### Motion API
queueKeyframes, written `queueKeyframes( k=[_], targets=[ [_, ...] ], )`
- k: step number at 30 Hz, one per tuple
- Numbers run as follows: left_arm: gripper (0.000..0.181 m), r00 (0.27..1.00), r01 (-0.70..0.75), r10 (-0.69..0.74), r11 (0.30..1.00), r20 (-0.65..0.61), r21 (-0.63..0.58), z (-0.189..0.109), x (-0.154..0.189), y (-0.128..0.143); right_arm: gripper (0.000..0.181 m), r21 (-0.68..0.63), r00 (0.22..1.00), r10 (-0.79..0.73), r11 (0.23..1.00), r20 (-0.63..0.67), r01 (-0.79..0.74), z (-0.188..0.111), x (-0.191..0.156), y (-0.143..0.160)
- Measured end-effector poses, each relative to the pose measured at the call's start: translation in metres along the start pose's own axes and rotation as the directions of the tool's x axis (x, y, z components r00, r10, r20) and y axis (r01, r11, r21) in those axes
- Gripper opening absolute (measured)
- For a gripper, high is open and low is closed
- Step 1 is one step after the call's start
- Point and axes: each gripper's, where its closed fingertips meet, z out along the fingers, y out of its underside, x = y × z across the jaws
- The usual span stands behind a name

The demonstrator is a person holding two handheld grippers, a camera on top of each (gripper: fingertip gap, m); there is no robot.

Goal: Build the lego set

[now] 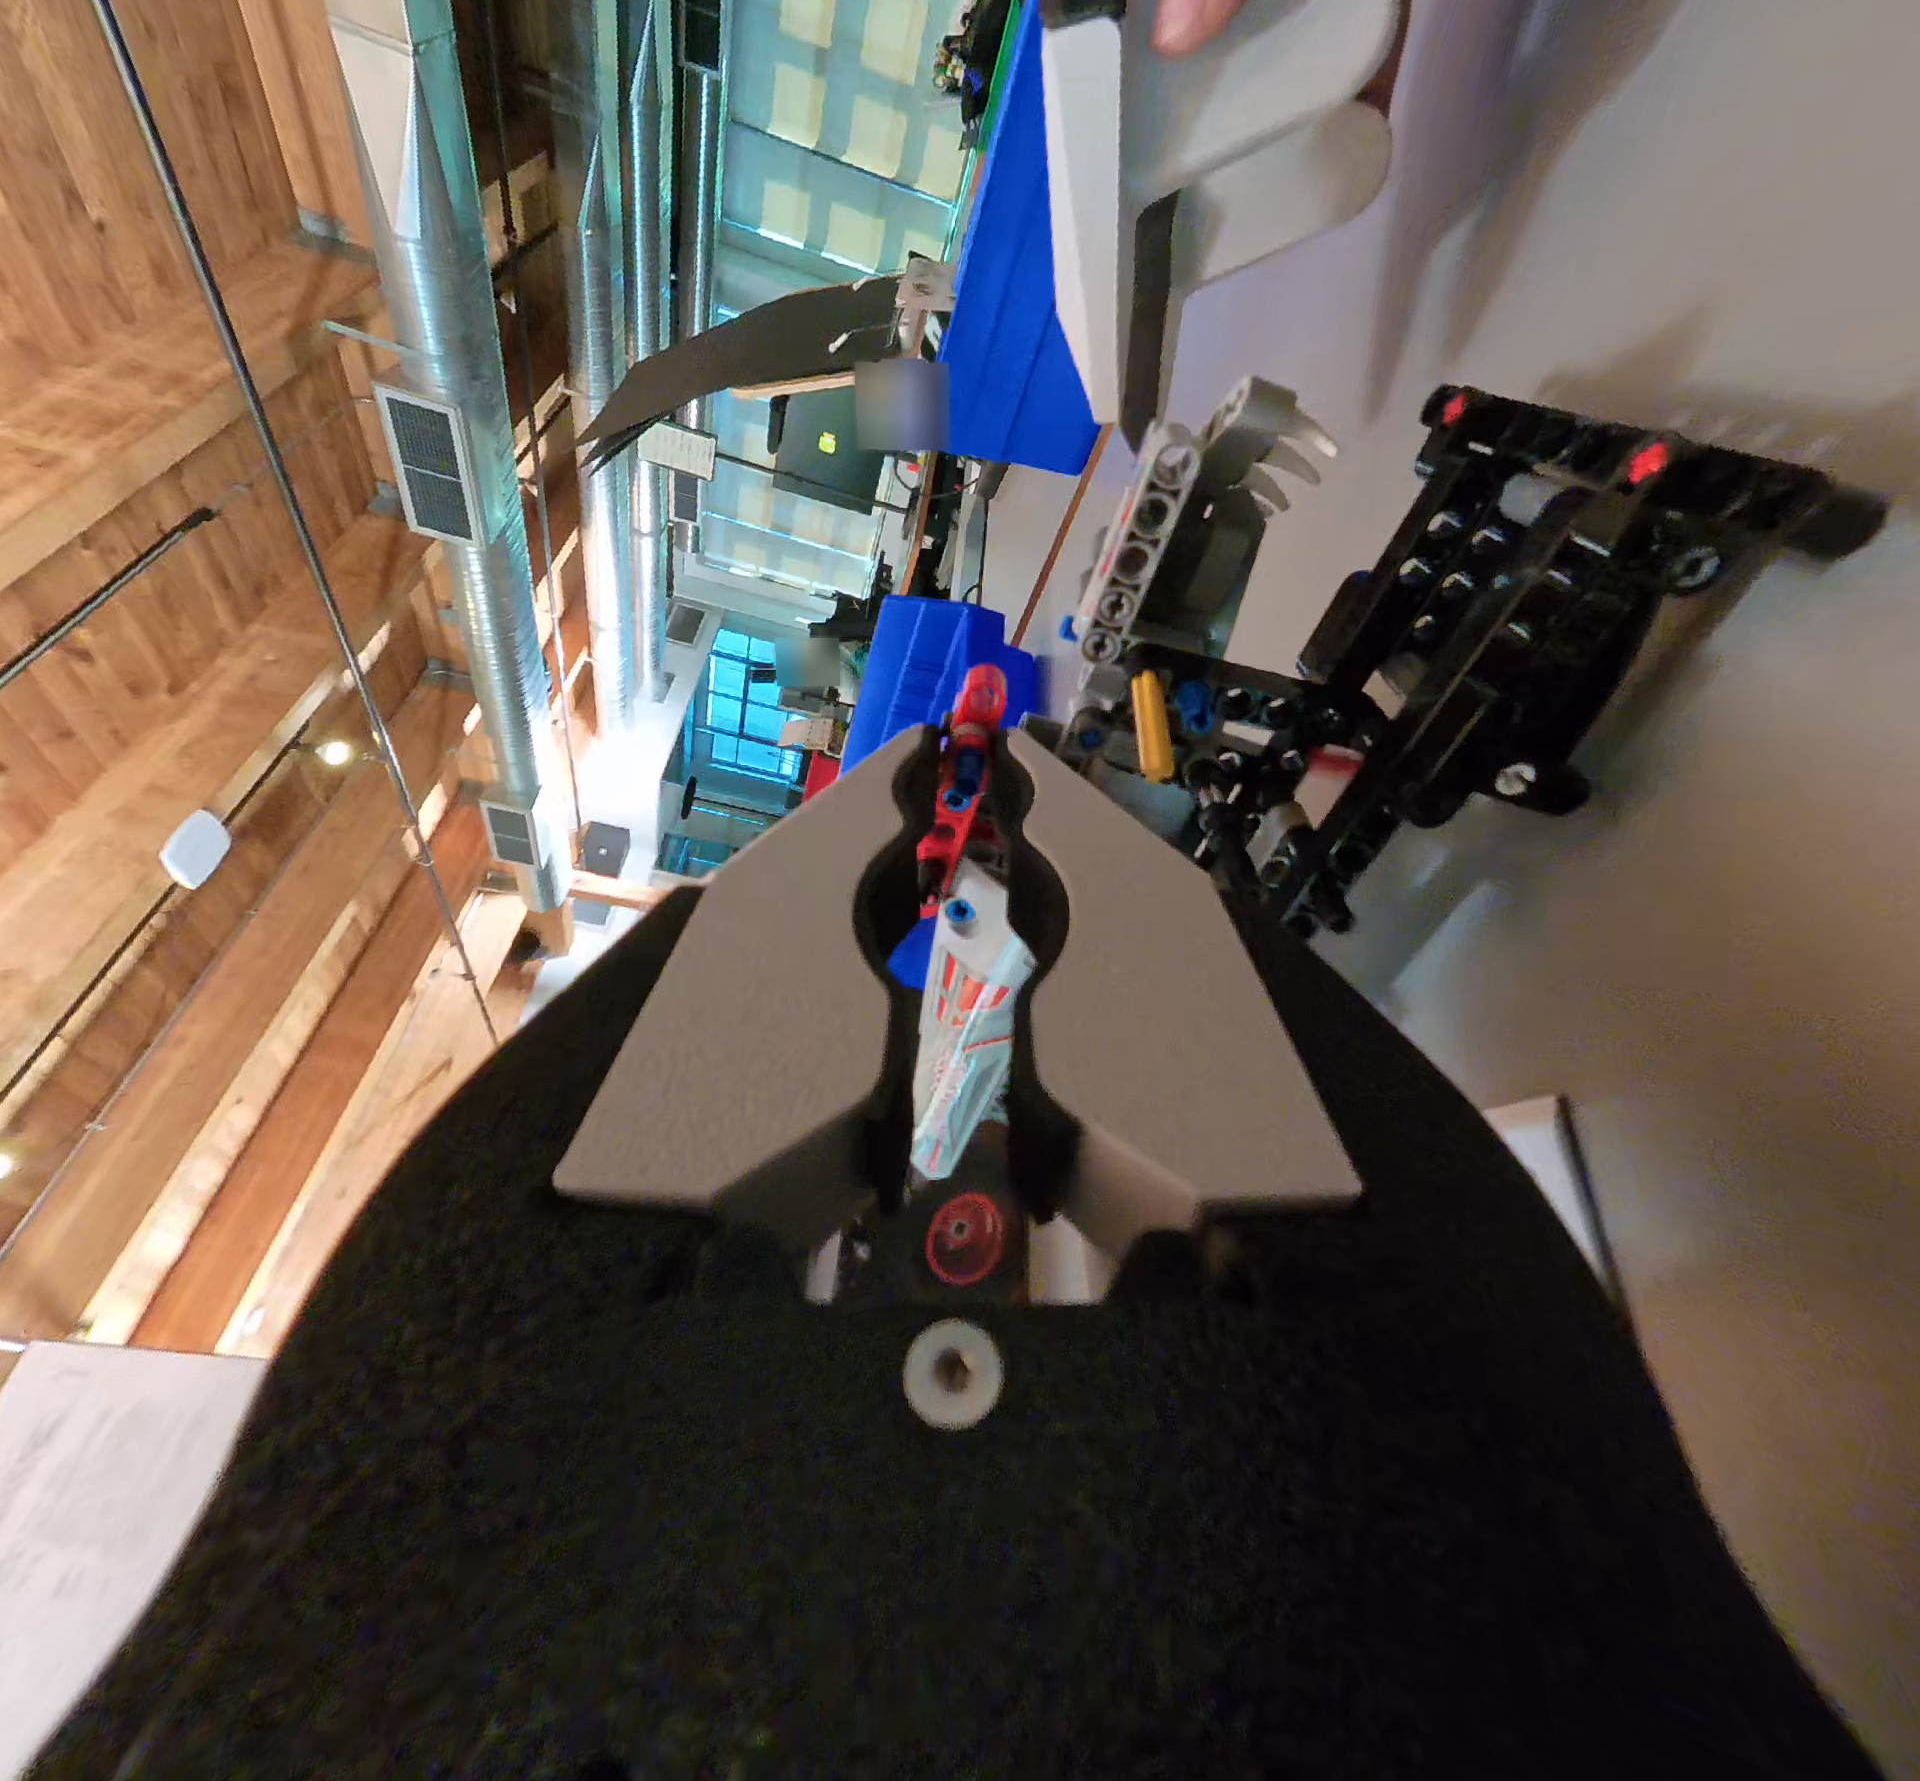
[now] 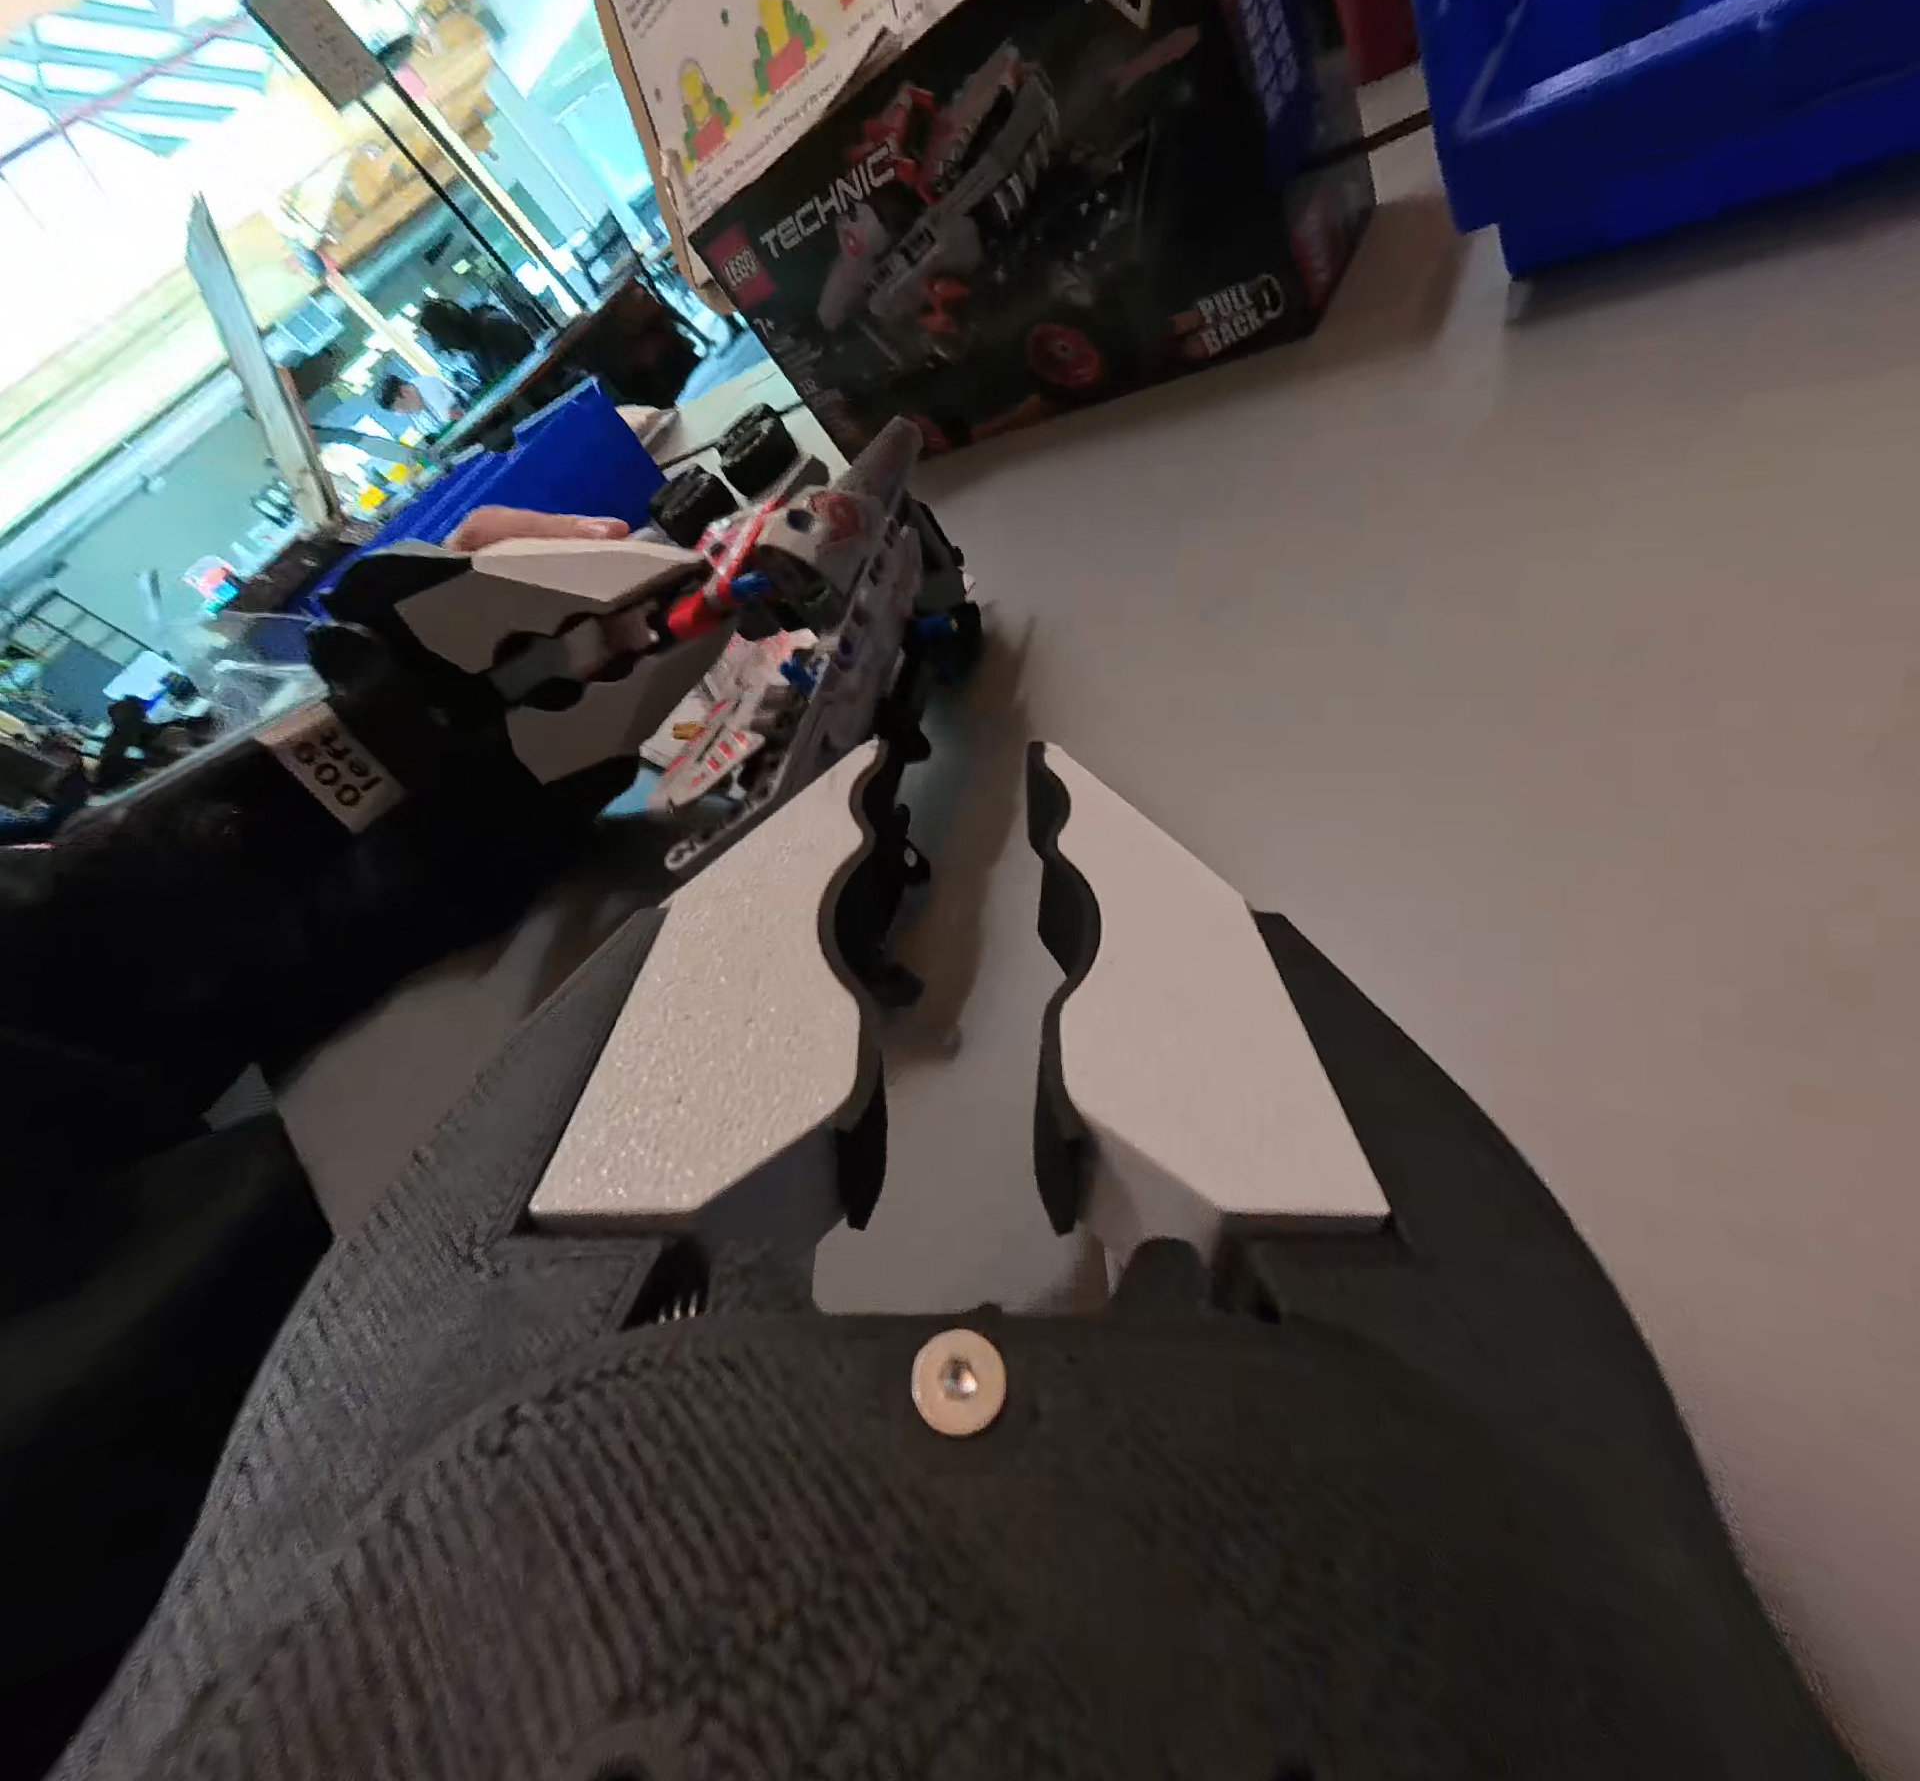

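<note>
My left gripper (image 1: pixel 971 744) is shut on a small lego sub-assembly (image 1: pixel 966 1004): a red beam with blue pins joined to a white panel with red markings. It holds it in the air beside the black and grey lego chassis (image 1: pixel 1507 630), which lies on the table. In the right wrist view the left gripper (image 2: pixel 707 614) holds the red end against the chassis's (image 2: pixel 862 588) upper side. My right gripper (image 2: pixel 956 765) is open and empty, low over the table, its left finger next to the chassis's near black end. It also shows in the left wrist view (image 1: pixel 1382 84).
The set's black box (image 2: pixel 1039 256) stands behind the chassis with a cardboard sheet on top. Blue bins stand at the back right (image 2: pixel 1683 48) and back left (image 2: pixel 561 474). Black wheels (image 2: pixel 717 474) and loose white parts (image 2: pixel 727 744) lie beside the chassis. The grey table (image 2: pixel 1455 692) spreads to the right. Left tips to right tips: about 8 centimeters.
</note>
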Motion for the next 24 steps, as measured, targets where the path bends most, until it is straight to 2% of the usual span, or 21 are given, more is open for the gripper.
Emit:
queueKeyframes(
  k=[2, 10, 14, 18, 21, 24],
  targets=[
    [0.007, 1.000, -0.011, 0.012, 1.000, 0.015, -0.014, 0.000, -0.005, 0.003, 0.024, -0.021, 0.999, 0.008, 1.000, 0.039, -0.007, 0.002, -0.008, 0.003],
    [0.007, 0.998, 0.045, -0.043, 0.998, 0.038, -0.046, -0.001, -0.019, 0.013, 0.027, -0.127, 0.998, -0.061, 0.990, -0.014, 0.059, 0.010, -0.010, 0.019],
    [0.006, 0.995, 0.087, -0.082, 0.991, 0.053, -0.101, -0.001, -0.027, 0.023, 0.031, -0.194, 0.990, -0.131, 0.974, -0.046, 0.120, 0.012, -0.014, 0.025],
    [0.006, 0.999, 0.011, -0.008, 0.999, 0.042, -0.053, -0.007, -0.032, 0.025, 0.032, -0.265, 0.964, -0.260, 0.935, -0.064, 0.234, 0.019, -0.026, 0.030],
    [0.006, 0.999, 0.045, -0.045, 0.998, 0.014, -0.037, -0.013, -0.035, 0.036, 0.042, -0.315, 0.943, -0.325, 0.905, -0.075, 0.287, 0.014, -0.028, 0.032],
    [0.006, 0.997, 0.063, -0.063, 0.998, -0.034, -0.012, -0.018, -0.032, 0.041, 0.040, -0.290, 0.913, -0.404, 0.882, -0.058, 0.372, 0.016, -0.028, 0.027]
  ],
)
